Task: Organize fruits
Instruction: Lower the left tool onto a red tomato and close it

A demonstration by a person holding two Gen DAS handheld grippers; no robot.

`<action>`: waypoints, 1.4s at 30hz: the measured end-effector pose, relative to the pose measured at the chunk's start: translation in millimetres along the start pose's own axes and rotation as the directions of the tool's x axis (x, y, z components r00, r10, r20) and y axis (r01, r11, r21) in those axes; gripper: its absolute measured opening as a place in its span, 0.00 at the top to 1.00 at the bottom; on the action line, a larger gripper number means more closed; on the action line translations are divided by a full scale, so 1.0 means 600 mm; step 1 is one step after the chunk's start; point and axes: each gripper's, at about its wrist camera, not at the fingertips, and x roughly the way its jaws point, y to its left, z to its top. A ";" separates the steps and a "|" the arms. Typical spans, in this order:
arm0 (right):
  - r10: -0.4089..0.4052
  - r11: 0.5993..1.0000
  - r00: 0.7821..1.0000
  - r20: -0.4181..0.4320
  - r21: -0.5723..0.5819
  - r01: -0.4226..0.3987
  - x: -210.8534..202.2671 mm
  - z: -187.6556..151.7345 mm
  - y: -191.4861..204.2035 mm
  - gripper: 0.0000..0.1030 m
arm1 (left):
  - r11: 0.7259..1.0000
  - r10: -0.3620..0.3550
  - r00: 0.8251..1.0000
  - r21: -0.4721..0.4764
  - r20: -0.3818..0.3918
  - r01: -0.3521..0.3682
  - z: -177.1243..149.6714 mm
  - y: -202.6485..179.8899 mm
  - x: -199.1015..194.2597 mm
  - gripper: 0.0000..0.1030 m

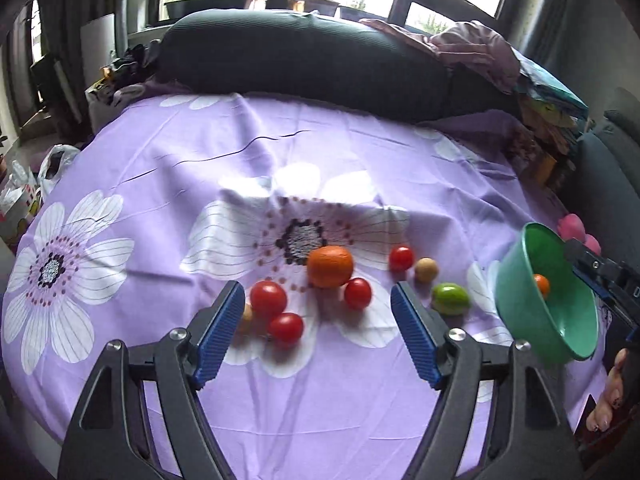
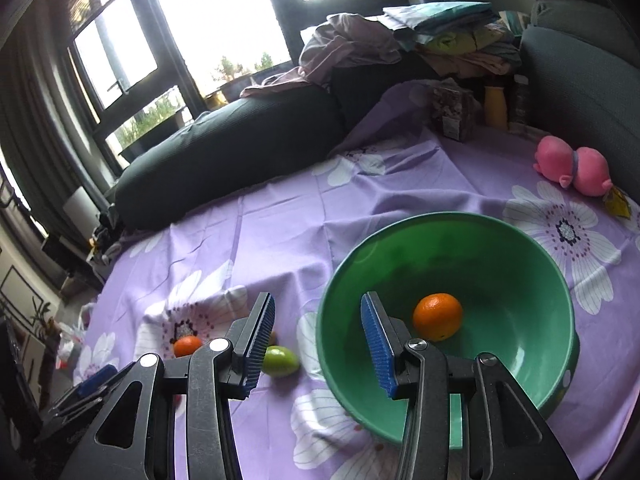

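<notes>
A green bowl (image 2: 500, 248) holds one small orange (image 2: 437, 316); it also shows in the left wrist view (image 1: 532, 312), tilted, at the right. My right gripper (image 2: 318, 340) is open, its right finger inside the bowl's near rim, its left finger outside. On the purple flowered cloth (image 1: 160, 152) lie a larger orange (image 1: 330, 266), several red tomatoes (image 1: 268, 298), a green fruit (image 1: 450, 298) and two tan round fruits (image 1: 426, 269). My left gripper (image 1: 318, 332) is open and empty, just short of the tomatoes.
A dark cushion (image 1: 304, 60) lies along the cloth's far edge. Folded clothes (image 2: 448, 28) and a jar (image 2: 454, 114) stand at the back right. A pink plush toy (image 2: 572, 166) lies beyond the bowl. Plastic bags (image 1: 44, 172) sit past the left edge.
</notes>
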 end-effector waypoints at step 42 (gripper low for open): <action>0.135 0.968 0.886 -0.443 -0.132 -0.214 0.236 -0.083 0.169 0.71 | 0.992 -0.037 0.967 -0.123 -0.252 0.005 -0.035 0.046 0.111 0.72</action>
